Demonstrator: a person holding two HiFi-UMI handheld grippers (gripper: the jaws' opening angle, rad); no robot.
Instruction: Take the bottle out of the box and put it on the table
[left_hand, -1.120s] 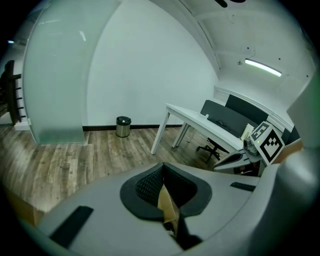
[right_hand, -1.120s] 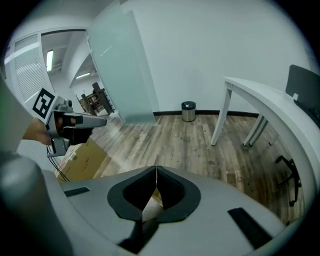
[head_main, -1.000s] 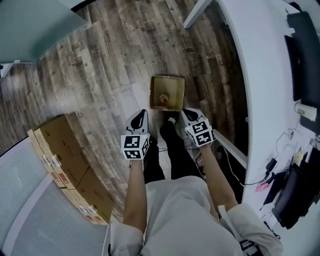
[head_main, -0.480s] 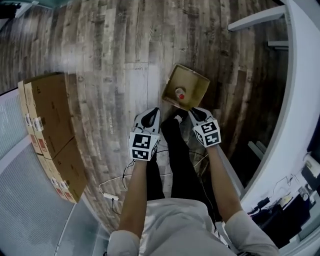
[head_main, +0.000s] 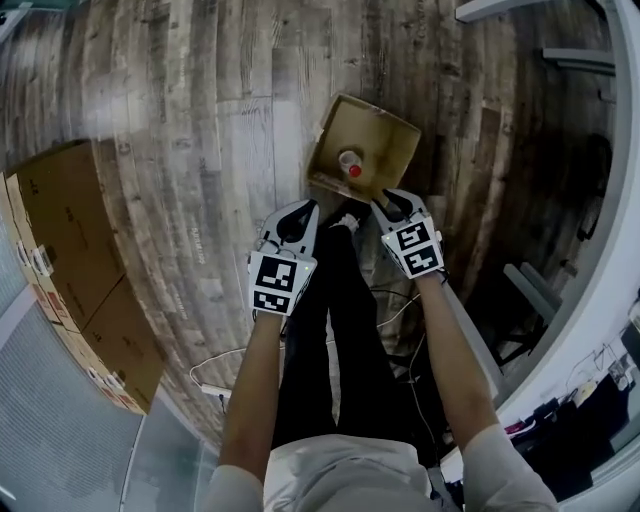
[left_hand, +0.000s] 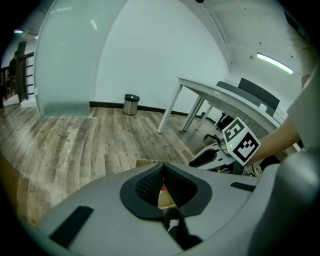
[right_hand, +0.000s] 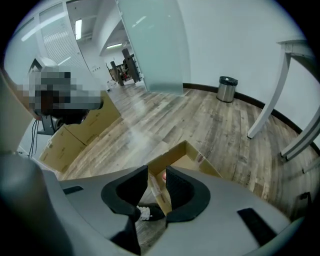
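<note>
An open cardboard box (head_main: 385, 130) stands on the wooden floor ahead of the person's feet. In it a bottle (head_main: 350, 164) with a red cap stands upright. My left gripper (head_main: 303, 210) hovers just short of the box's near left corner, jaws together and empty. My right gripper (head_main: 388, 204) is over the near right edge, its jaws opening with nothing pressed between them. In the right gripper view the box wall (right_hand: 185, 152) and the red cap (right_hand: 164, 176) show through the gap of the right gripper (right_hand: 157, 176). The left gripper (left_hand: 162, 172) points at the box (left_hand: 145, 161).
Stacked cardboard cartons (head_main: 70, 270) lie on the floor at the left. A white table (head_main: 596, 320) curves along the right, with cables (head_main: 228, 372) on the floor near the person's legs. A metal bin (left_hand: 131, 104) stands by the far wall.
Both grippers have dropped toward the floor and now sit right at the box's near edge. The right jaws have parted. The box looks larger and nearer.
</note>
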